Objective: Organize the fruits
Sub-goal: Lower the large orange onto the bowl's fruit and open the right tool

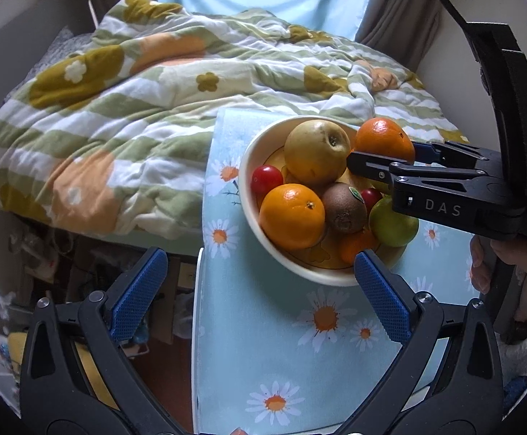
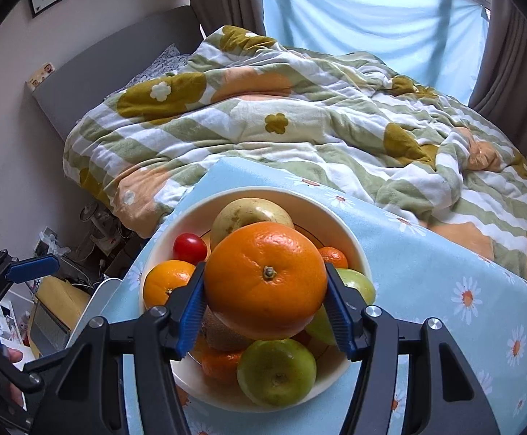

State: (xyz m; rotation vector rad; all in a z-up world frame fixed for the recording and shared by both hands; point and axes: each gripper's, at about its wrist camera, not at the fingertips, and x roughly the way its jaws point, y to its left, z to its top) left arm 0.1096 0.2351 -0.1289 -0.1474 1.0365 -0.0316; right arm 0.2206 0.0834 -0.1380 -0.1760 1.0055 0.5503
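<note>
A cream bowl (image 1: 252, 152) (image 2: 191, 217) full of fruit stands on a table with a blue daisy cloth (image 1: 263, 344). My right gripper (image 2: 266, 308) is shut on a large orange (image 2: 266, 279) (image 1: 383, 137), held just above the bowl. In the bowl lie a yellow pear (image 1: 316, 150), another orange (image 1: 292, 215), a kiwi (image 1: 344, 208), red cherry tomatoes (image 1: 266, 177), green apples (image 2: 276, 371) and small mandarins (image 2: 333, 256). My left gripper (image 1: 259, 293) is open over the table's left edge, its right pad by the bowl's near rim, nothing between its fingers.
Behind the table lies a bed with a green, white and orange flowered quilt (image 1: 136, 108). Clutter sits on the floor at the left (image 1: 28, 253). A hand (image 1: 498, 272) holds the right gripper's handle. Blue curtain and window stand at the back.
</note>
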